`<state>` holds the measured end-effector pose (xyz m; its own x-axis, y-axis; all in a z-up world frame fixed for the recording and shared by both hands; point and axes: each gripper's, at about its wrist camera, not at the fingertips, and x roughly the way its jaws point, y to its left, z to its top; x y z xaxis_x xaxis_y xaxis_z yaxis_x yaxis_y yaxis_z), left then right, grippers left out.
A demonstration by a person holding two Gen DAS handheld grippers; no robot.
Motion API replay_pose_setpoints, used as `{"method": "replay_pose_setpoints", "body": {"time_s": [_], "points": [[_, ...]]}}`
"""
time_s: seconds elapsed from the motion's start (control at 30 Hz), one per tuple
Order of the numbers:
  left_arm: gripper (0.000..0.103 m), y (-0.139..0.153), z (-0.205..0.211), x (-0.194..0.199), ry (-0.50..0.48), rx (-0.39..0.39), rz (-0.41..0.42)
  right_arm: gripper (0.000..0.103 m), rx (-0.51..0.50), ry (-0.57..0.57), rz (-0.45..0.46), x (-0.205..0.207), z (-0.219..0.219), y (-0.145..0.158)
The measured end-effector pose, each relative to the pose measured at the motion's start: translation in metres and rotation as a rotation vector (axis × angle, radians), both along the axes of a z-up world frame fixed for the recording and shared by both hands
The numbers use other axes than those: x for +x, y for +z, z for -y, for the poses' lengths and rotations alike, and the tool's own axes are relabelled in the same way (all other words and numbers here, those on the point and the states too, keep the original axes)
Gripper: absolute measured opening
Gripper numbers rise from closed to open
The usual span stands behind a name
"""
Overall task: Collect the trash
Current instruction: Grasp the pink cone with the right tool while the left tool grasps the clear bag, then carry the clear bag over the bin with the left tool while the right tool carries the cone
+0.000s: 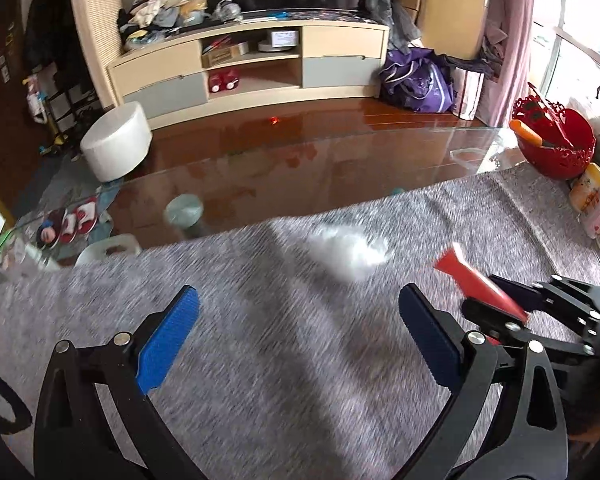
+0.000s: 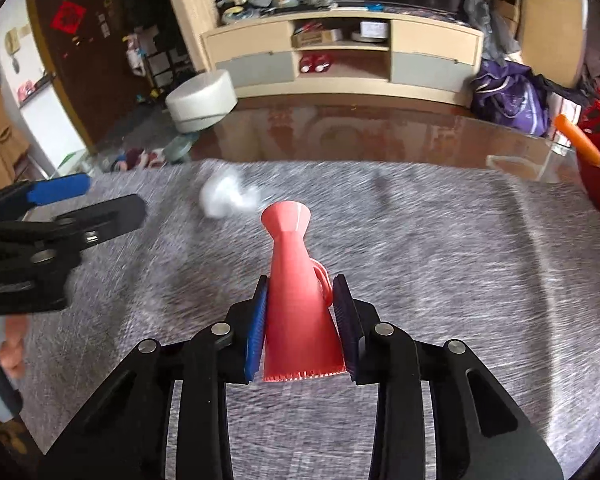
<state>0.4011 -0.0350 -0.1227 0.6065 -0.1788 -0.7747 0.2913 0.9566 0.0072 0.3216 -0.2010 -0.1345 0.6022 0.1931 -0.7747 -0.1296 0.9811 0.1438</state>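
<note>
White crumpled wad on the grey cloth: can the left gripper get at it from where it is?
Probably yes. The left gripper is open, empty, and only bare cloth lies before the wad.

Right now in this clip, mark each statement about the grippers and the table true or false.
1. The right gripper is shut on the red scraper. True.
2. The left gripper holds the white tissue wad. False: its jaws stand wide open with nothing between them; the wad lies on the grey cloth ahead.
3. The red basket stands at the right end of the table. True.
4. The wad lies inside the basket. False: it lies on the cloth, apart from the basket.
</note>
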Motion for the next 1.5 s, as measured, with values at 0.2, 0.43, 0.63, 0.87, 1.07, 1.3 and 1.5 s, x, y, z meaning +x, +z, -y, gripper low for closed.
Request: {"method": "replay_pose_setpoints", "body": {"time_s": [0.2,0.43,0.63,0.87,1.07,1.3,1.5], "points": [[0.094,-0.017,0.028,0.028,-0.050,-0.003,-0.005,0.033,0.016,-0.043,-0.006,0.000,0.018,-0.001],[0.046,-0.044,0.044,0.044,-0.094,-0.014,-0.063,0.033,0.032,-0.043,-0.038,0.000,0.015,-0.010],[0.028,-0.047,0.045,0.031,-0.114,-0.015,-0.084,0.033,0.030,-0.041,-0.035,-0.017,0.018,-0.001],[0.027,-0.007,0.026,-0.025,-0.097,-0.009,-0.057,0.033,0.019,-0.028,-0.018,-0.064,0.024,0.022],[0.027,0.026,-0.007,-0.105,-0.039,-0.036,-0.030,0.032,0.014,-0.007,-0.012,-0.118,0.026,0.039],[0.028,0.047,-0.029,-0.205,-0.029,-0.087,-0.006,0.032,0.004,0.025,-0.005,-0.181,0.020,0.048],[0.028,0.045,-0.035,-0.279,-0.040,-0.090,-0.007,0.032,-0.003,0.074,-0.005,-0.227,0.009,0.047]]}}
